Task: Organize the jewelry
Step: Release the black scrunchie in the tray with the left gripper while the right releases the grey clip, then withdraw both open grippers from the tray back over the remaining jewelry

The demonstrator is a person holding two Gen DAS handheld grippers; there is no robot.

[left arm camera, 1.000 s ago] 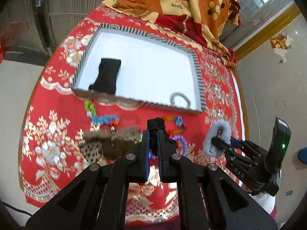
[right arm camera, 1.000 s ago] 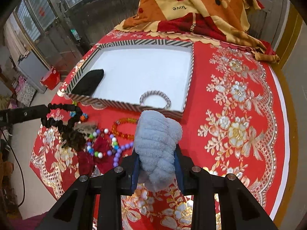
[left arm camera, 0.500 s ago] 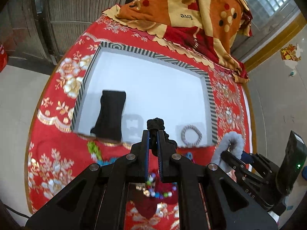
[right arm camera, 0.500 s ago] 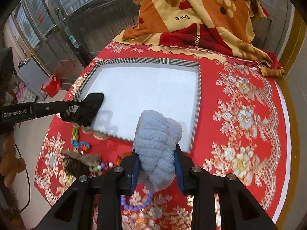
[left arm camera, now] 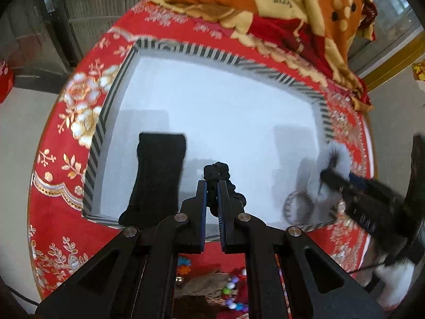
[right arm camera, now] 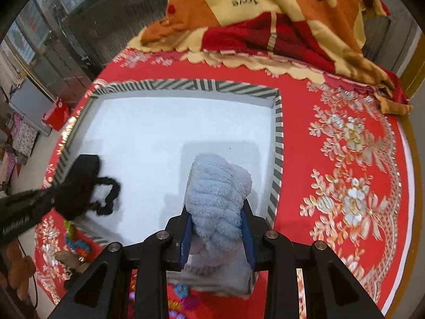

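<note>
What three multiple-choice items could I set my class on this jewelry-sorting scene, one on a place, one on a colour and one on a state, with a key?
1. Where does the flat black cloth piece lie?
A. Inside the striped-rim tray, near its left wall
B. On the blanket
C. On the floor

2. What colour is the fluffy scrunchie in the right gripper?
A. Green
B. Pale grey-blue
C. Yellow

3. What state is the left gripper in?
A. Wide open and empty
B. Out of sight
C. Shut on a black scrunchie

Key
1 A: the left wrist view shows it on the white tray floor beside the left striped wall.
2 B: the right wrist view shows pale grey-blue plush between the fingers.
3 C: the fingers pinch the black band, whose loop hangs over the tray.
</note>
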